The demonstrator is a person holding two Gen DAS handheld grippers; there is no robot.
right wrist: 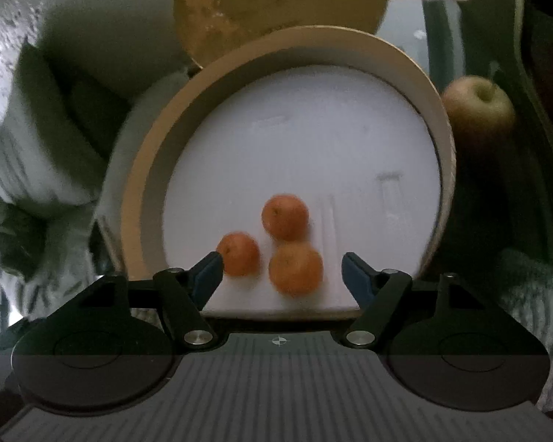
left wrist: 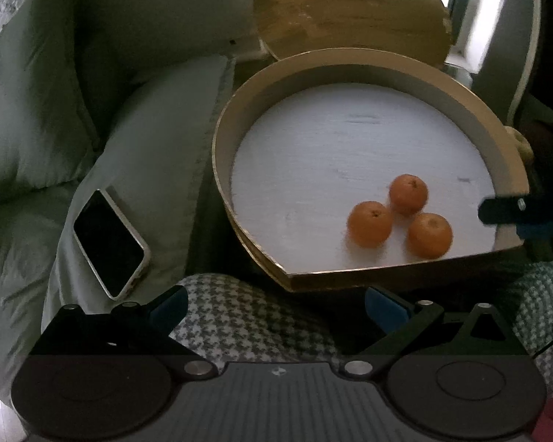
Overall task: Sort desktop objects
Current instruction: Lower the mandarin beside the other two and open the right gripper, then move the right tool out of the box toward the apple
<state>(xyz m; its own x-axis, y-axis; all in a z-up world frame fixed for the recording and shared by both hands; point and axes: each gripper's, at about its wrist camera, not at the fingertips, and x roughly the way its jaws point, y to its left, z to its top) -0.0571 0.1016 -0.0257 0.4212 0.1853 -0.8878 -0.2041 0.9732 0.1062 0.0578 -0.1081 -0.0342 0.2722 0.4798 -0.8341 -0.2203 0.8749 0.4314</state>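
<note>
1. Right wrist view: the right claw point(right wrist: 282, 276) hangs with jaws wide and nothing gripped, just above three small orange tangerines point(right wrist: 284, 217) clustered near the front edge of the round white tray with a tan wooden rim point(right wrist: 143, 199).
2. Judged step: a tangerine looks just set down in the tray.
3. Left claw point(left wrist: 276, 307) is wide and empty, below the tray.
4. Likely next: the yellowish apple point(right wrist: 479, 107) beside the tray's right rim, or the dark phone in a pale case point(left wrist: 110, 243) on the bedding; either needs a wide grasp.
</note>
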